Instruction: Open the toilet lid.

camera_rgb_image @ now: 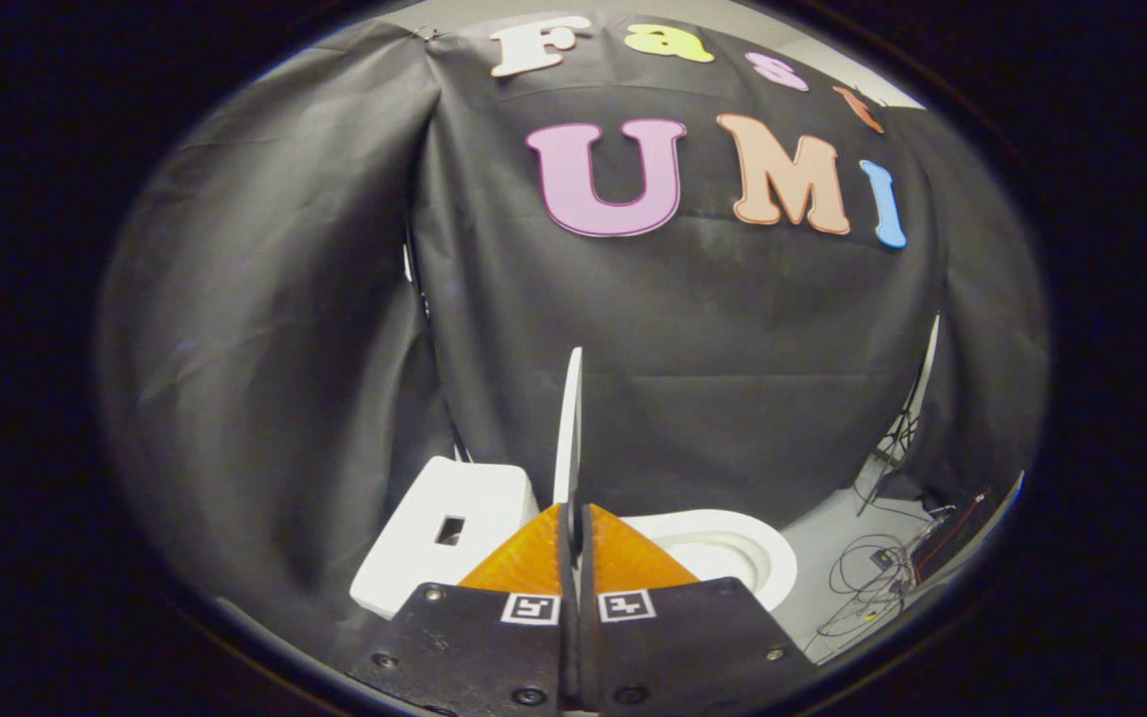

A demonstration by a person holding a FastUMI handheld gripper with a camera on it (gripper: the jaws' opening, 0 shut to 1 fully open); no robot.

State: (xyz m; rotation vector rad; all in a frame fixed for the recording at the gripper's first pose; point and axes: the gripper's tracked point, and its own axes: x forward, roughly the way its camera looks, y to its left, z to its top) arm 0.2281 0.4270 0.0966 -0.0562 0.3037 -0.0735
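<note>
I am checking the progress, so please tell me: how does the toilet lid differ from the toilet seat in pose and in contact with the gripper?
The toilet lid stands upright, seen edge-on as a thin strip; the toilet seat lies flat as a ring around the bowl. The lid runs down between the fingers of the gripper, which are closed on it; the seat lies beside them, untouched. Both are white.

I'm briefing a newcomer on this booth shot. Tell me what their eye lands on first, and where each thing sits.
First, the white toilet lid, raised on edge and seen edge-on, rising straight up from between the gripper jaws, which are closed on its thin edge. Next, the open white toilet seat just beyond and right of the jaws, and the white tank to their left. Loose cables lie on the floor further right.
</note>
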